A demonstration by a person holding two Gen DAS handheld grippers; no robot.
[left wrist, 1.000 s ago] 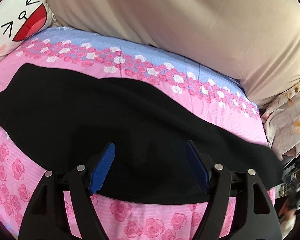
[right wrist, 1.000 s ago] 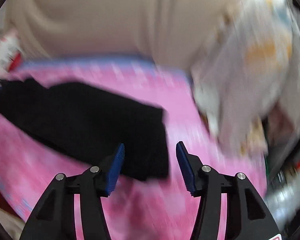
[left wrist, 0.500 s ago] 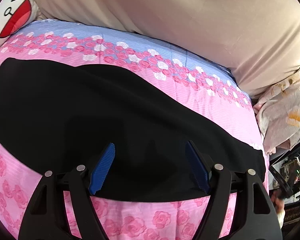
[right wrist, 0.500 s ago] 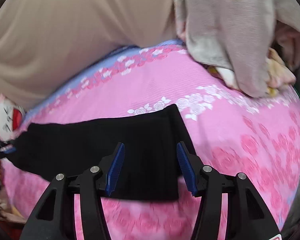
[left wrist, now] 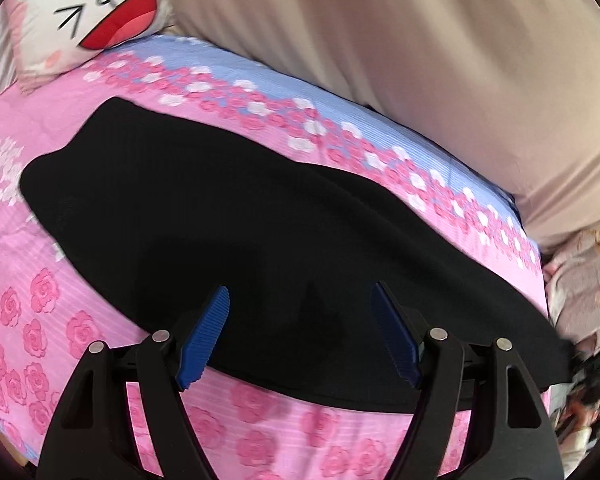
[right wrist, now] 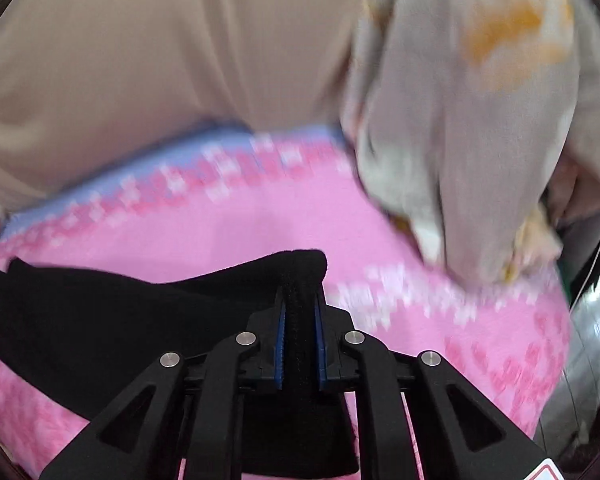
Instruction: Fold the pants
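Pinching the pants (right wrist: 132,320) end, right gripper (right wrist: 300,344) fingers held a thick roll; left gripper (left wrist: 300,336) gaped wide above pants mid-length, on the bedspread (left wrist: 260,432). Risk: bulky hem slipping free, fold skewing unpinned

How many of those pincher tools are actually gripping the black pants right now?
1. The right gripper is clamped on the end of the black pants. The left gripper hangs open above the middle of them, gripping nothing.
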